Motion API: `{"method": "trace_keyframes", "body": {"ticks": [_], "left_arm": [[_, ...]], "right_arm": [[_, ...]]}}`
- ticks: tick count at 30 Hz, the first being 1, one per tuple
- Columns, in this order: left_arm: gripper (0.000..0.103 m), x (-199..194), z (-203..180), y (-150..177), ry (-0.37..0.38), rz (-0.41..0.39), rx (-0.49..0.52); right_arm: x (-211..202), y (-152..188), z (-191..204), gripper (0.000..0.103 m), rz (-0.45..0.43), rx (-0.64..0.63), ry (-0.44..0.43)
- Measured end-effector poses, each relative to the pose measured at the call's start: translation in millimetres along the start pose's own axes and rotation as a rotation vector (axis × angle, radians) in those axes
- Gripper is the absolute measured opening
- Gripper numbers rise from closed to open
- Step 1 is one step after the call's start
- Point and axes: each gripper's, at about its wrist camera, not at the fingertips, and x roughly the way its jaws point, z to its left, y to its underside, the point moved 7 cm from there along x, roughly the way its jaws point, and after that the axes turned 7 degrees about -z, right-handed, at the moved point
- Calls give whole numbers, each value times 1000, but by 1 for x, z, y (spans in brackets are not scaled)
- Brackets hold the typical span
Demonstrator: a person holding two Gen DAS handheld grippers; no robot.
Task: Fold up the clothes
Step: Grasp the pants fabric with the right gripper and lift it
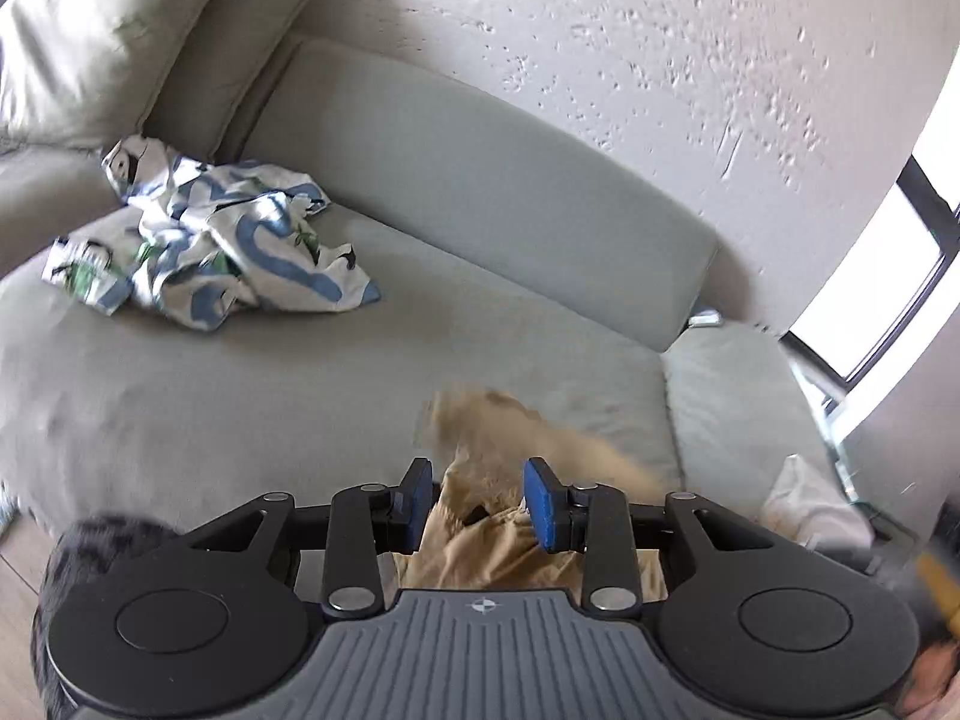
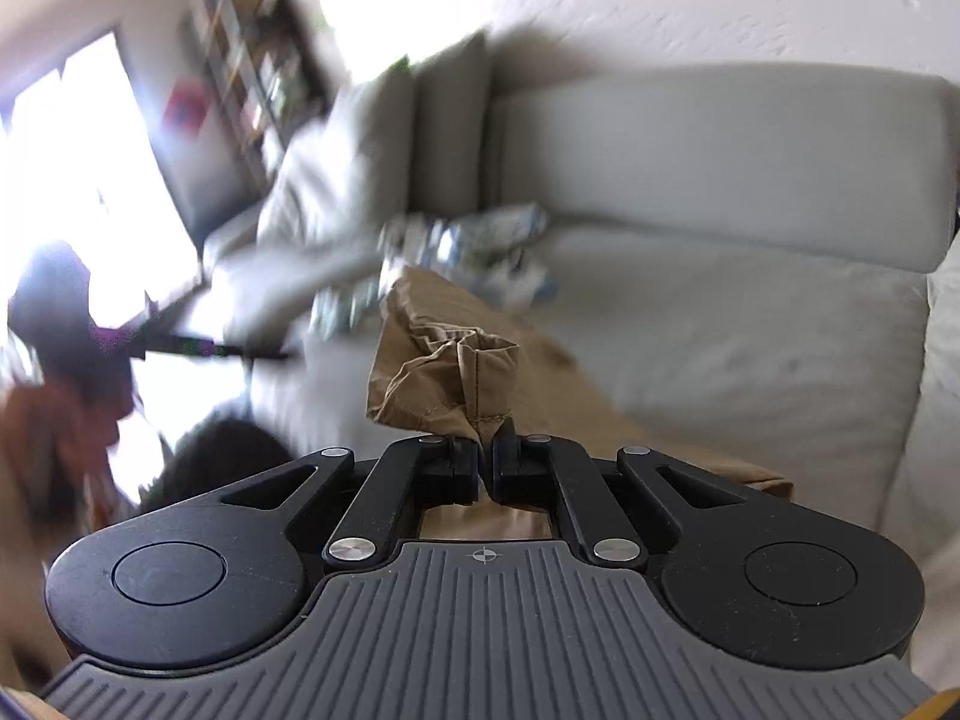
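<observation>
A tan garment [image 1: 510,516] hangs bunched between and below the blue pads of my left gripper [image 1: 483,495], whose jaws stand apart around the cloth without pinching it. In the right wrist view the same tan garment [image 2: 447,372] rises in a crumpled fold from my right gripper [image 2: 485,459], which is shut on a seam of it; the rest trails off to the right over the sofa seat [image 2: 720,348]. A crumpled white, blue and green patterned garment [image 1: 204,240] lies at the far left of the seat, blurred as the patterned garment [image 2: 474,252] in the right view.
Grey sofa with backrest [image 1: 480,180] and cushions [image 1: 90,36] at the far left. A side cushion [image 1: 738,396] and white cloth [image 1: 810,498] lie at the right. A textured wall rises behind. Bright window [image 1: 870,264] to the right. Both views are motion-blurred.
</observation>
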Motion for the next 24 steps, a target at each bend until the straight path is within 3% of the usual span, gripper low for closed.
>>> {"method": "trace_keyframes", "body": {"ticks": [6,8,10,13,17,19,21,23,24], "left_arm": [[36,8,0,26,1,69,-14],[35,14,-8,32,21,91,-15],[36,18,-16,38,53,109,-13],[36,17,-28,50,94,136,36],[38,28,-24,87,18,321,60],[38,28,-20,97,26,360,21],[38,26,-14,92,31,327,-12],[41,25,-10,75,-6,247,29],[45,25,-10,65,-30,211,65]], "right_arm": [[-10,69,11,4,193,-118,101],[-13,80,15,4,194,-153,136],[-16,73,12,4,149,-114,166],[-18,71,11,4,162,-82,181],[-22,68,11,4,187,-42,200],[-24,67,12,5,199,-22,209],[-26,66,12,10,211,-2,219],[-28,65,12,21,223,18,228],[-29,64,12,32,229,28,232]]}}
